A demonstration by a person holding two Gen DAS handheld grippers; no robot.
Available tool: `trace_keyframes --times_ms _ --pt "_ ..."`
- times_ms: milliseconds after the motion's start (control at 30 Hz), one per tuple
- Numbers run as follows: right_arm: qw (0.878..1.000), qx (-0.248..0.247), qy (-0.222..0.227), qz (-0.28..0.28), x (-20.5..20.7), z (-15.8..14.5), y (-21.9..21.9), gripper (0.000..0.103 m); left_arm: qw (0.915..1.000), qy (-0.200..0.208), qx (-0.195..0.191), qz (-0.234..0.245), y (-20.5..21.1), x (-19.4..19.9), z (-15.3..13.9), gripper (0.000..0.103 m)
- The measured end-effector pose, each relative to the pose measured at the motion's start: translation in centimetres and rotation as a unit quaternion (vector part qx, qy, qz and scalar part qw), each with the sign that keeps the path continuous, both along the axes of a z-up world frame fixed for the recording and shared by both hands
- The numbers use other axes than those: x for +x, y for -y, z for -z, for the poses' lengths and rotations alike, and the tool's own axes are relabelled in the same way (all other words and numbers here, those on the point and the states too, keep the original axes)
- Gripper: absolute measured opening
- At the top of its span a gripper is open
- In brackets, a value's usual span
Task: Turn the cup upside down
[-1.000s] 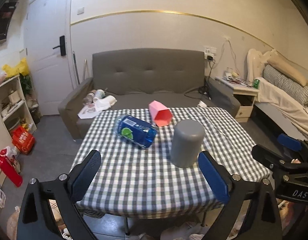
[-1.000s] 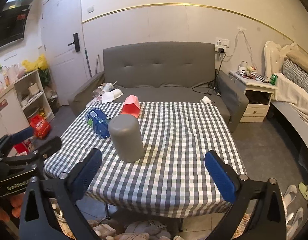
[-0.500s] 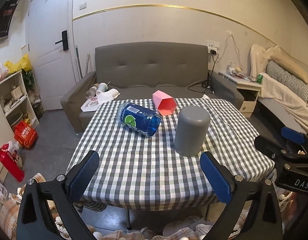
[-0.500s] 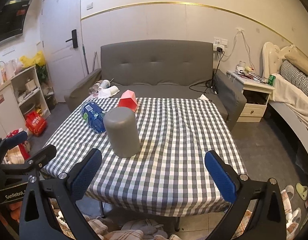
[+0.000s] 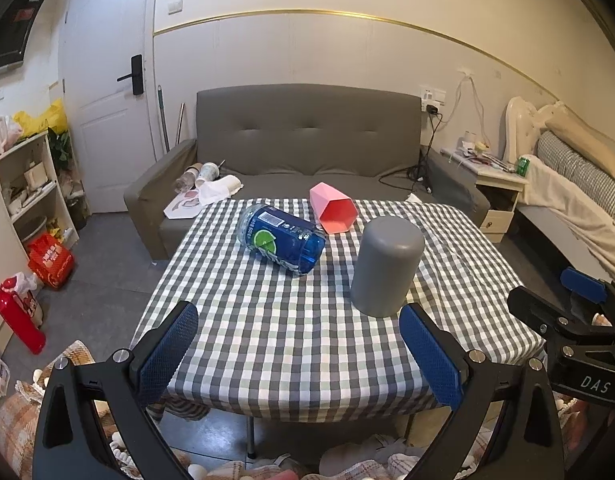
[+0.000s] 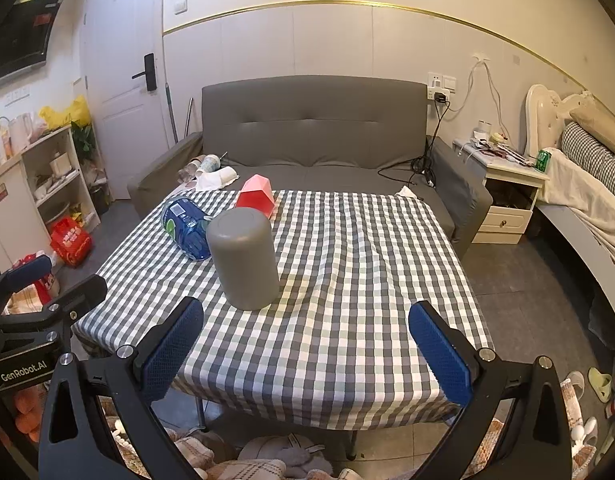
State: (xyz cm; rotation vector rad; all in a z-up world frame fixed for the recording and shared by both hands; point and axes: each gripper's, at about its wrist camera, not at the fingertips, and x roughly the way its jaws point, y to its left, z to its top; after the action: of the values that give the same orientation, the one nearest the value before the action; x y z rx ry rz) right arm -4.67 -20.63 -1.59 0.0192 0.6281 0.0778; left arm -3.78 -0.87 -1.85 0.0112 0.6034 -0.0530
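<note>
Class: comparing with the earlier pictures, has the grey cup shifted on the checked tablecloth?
No. The grey cup stands rim-down, as before, beside the blue bottle and pink cup; only the cameras moved.

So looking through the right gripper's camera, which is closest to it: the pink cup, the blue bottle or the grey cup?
From the right gripper:
1. Grey cup, standing mouth-down, ahead on the left.
2. Blue bottle, lying on its side just behind it, further left.
3. Pink cup, tipped over near the table's far edge, by the sofa.
</note>
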Motion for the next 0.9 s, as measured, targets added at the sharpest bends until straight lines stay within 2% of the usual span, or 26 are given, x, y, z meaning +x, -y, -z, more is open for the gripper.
trace_keyframes --times_ms 900 --pt "1.0 -0.005 -0.004 -0.003 0.1 0.06 -0.23 0.103 1.0 0.001 0.006 0.001 0.03 -0.17 0.03 0.103"
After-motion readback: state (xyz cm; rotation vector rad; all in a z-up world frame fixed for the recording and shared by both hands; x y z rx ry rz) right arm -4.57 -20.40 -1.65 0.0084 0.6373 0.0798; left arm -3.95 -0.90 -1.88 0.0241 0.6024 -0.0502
